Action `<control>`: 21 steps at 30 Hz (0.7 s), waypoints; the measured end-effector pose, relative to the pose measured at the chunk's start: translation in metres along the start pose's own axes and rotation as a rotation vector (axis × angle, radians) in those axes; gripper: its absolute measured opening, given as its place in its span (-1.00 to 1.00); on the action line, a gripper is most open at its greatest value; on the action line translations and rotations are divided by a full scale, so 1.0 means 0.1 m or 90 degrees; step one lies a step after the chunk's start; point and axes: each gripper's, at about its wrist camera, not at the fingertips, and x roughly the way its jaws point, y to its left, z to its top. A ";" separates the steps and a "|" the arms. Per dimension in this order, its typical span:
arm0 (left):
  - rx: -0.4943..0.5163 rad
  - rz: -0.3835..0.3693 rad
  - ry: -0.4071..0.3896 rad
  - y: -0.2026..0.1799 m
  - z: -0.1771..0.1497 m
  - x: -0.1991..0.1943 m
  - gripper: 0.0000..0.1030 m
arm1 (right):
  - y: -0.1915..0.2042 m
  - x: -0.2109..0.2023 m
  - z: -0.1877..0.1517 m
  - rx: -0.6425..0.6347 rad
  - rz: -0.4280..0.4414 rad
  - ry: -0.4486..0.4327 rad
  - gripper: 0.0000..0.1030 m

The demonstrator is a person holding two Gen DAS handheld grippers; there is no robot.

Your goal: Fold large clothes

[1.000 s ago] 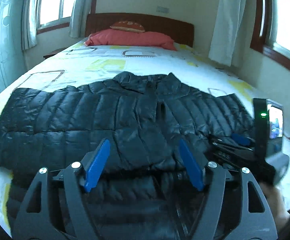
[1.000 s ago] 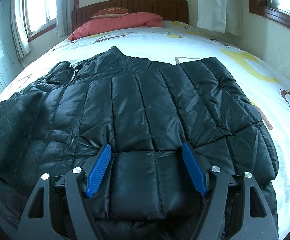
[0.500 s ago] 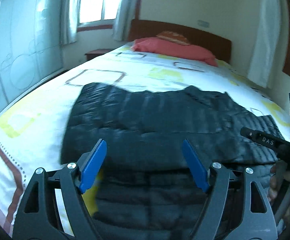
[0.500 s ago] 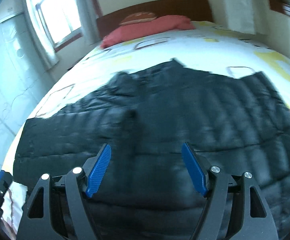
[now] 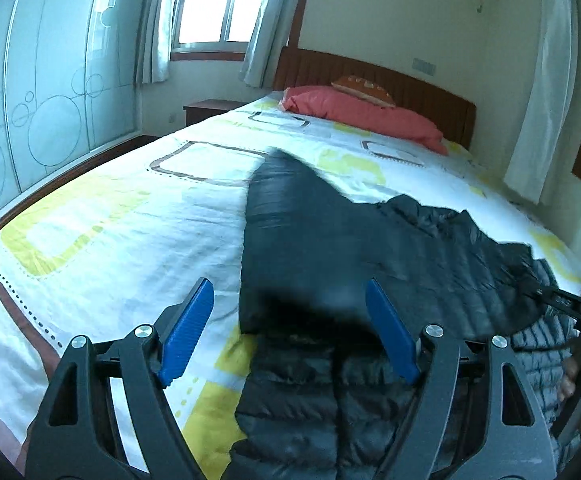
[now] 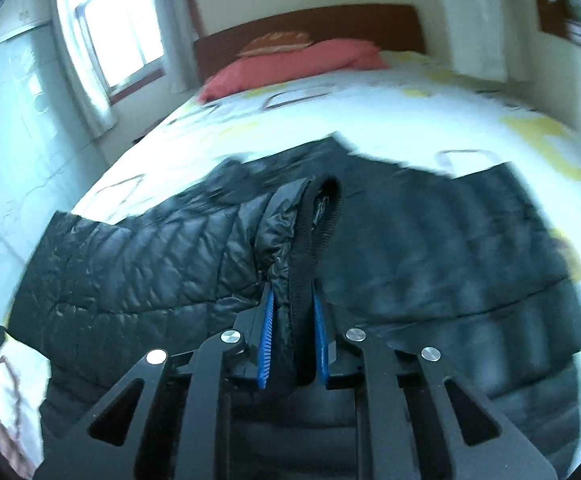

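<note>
Our black puffer jacket (image 6: 138, 264) lies spread across the bed (image 5: 130, 216), barely folded. Our right gripper (image 6: 290, 344) has just closed on a ribbed-edged fold (image 6: 310, 240); our left gripper (image 5: 290, 328) hangs wide and empty over the jacket's left edge. Nearly every fold remains, we judge.

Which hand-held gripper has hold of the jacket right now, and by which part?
The right hand-held gripper, just closed on the black jacket's ribbed edge. The left is open, holding nothing.
</note>
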 end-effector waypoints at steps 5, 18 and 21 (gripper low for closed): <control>0.011 -0.003 0.013 -0.11 0.02 0.12 0.52 | -0.62 -0.02 0.04 0.027 -0.065 0.001 -0.65; 0.034 0.006 0.070 -0.33 0.07 0.63 0.51 | -1.06 -0.11 -0.12 0.067 -0.093 -0.004 0.18; 0.053 0.012 0.053 -0.42 0.23 0.73 0.51 | -0.93 -0.15 0.01 0.049 -0.108 -0.039 0.20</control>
